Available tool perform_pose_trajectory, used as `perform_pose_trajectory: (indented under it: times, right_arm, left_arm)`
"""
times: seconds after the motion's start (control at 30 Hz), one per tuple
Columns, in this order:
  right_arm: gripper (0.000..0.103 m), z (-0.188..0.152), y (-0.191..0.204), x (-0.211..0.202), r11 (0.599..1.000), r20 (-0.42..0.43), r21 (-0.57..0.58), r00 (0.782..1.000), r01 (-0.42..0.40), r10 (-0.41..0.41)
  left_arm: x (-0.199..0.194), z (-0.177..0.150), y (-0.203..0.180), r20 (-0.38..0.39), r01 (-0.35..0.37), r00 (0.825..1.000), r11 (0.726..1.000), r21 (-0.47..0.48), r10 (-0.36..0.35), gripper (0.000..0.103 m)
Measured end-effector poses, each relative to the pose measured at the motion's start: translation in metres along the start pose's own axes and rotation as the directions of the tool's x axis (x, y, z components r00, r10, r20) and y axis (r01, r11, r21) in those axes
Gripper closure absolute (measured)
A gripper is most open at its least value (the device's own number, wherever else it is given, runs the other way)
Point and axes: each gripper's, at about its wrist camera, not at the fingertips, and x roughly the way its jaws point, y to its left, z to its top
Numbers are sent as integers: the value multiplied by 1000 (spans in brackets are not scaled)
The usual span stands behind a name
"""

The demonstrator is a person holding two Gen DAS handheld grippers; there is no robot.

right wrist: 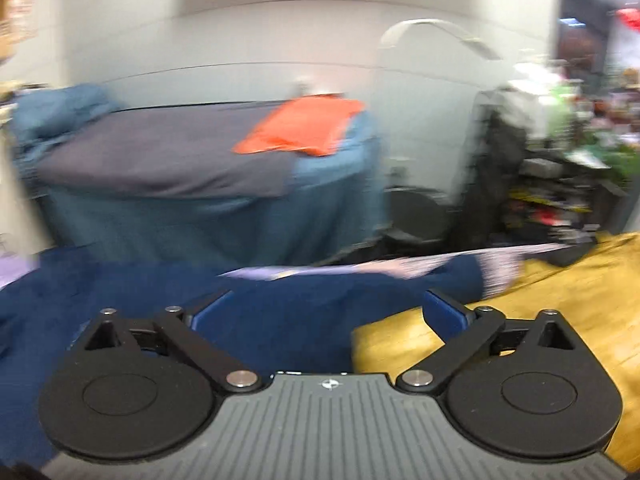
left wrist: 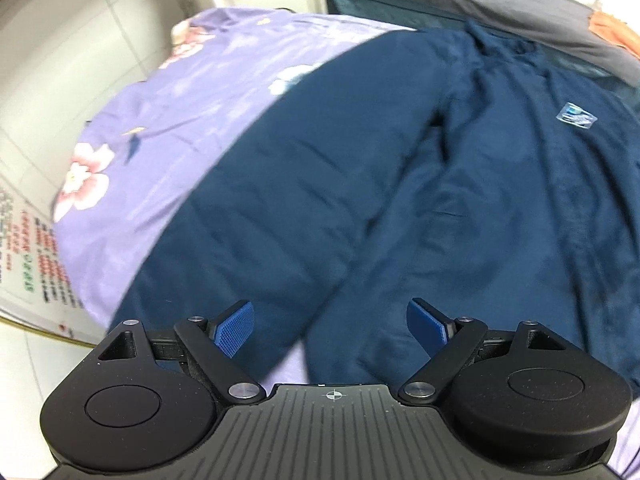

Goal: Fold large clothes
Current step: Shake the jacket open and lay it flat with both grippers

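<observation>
A large navy-blue garment (left wrist: 400, 184) lies spread on a purple floral sheet (left wrist: 168, 120), one sleeve folded across its body and a small logo patch (left wrist: 576, 116) on the chest. My left gripper (left wrist: 330, 320) hovers open above the sleeve's lower end, nothing between its blue pads. In the blurred right wrist view, the same navy garment (right wrist: 200, 300) lies below my right gripper (right wrist: 328, 312), which is open and holds nothing. Its sleeve end (right wrist: 460, 276) reaches toward a yellow cloth.
A yellow cloth (right wrist: 540, 320) lies at the right of the bed. Beyond stands a second bed with a grey cover (right wrist: 168, 160) and an orange item (right wrist: 304, 124). A white wall, a chair (right wrist: 424, 208) and cluttered shelves (right wrist: 560, 184) lie farther back. Tiled floor (left wrist: 60, 60) is left.
</observation>
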Motion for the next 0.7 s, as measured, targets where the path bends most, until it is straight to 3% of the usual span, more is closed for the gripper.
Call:
perform_pose_trajectory:
  times: [0.13,0.23,0.53,0.7]
  right_arm:
    - [1,-22,38,-26,986,-49,-32,985,-164,163]
    - [1,-47,65,-34,959,-137,-30,952,-281,275]
    - [1,-145,129,-61,942,-325,-114,908,-316,266]
    - [1,-168,148,-65,942,-389,-101,884,-319,258]
  left_arm:
    - [7,6,12,19,-15,1000,1000,5,15,0]
    - [13,4,18,19,-18,1000,999,35,17,0]
    - [35,-32,28,-7,-48,999,989,140,49,0]
    - [61,-32,42,-15,-130,991,983,133,133,0]
